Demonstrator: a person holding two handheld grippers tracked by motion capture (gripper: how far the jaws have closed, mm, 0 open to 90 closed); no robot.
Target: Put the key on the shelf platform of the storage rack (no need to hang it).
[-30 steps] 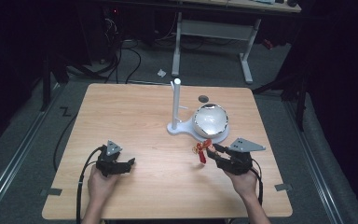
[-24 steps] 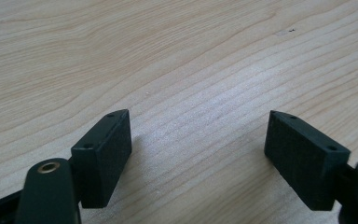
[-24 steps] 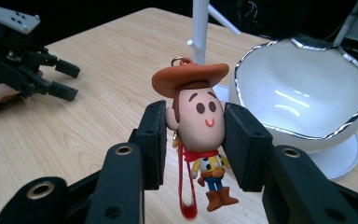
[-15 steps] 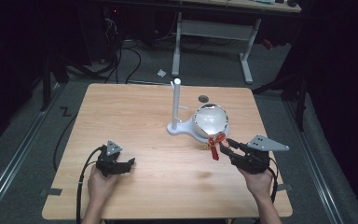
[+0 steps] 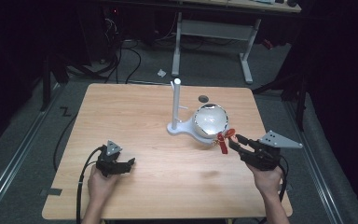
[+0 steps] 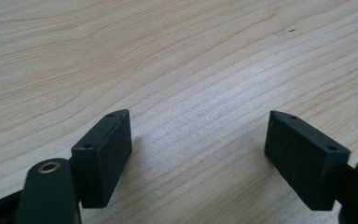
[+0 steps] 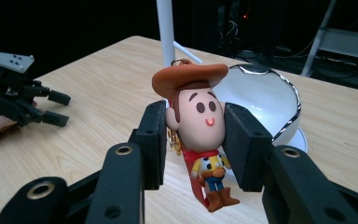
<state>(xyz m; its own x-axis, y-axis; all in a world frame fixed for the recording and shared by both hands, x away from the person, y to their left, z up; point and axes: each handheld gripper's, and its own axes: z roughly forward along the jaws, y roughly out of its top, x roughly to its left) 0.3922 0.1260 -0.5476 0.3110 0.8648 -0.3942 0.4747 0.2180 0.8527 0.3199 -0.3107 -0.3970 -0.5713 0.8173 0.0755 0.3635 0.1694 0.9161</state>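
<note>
The right gripper (image 7: 193,140) is clamped on the head of a cowboy figure (image 7: 196,135), one pad against each cheek; the figure hangs upright between the jaws, clear of the table (image 5: 135,116), with a small metal ring at the top of its hat. In the high view the figure (image 5: 223,140) sits just beside the near edge of the white bowl (image 5: 209,120), which stands on the base of a stand (image 5: 176,105) with an upright post and a short side peg. The left gripper (image 5: 129,164) rests low on the table, well apart from the work, jaws spread with nothing between them; its own view confirms bare wood between the pads. Judgement: the step in hand is carriage of the figure toward the stand or bowl, most likely to hang it by the ring on the peg. The next move calls for raising the figure to peg height, presenting the ring square to the peg, and holding the clamp until the ring is seated. Risk: the ring is small and may miss the peg.
</note>
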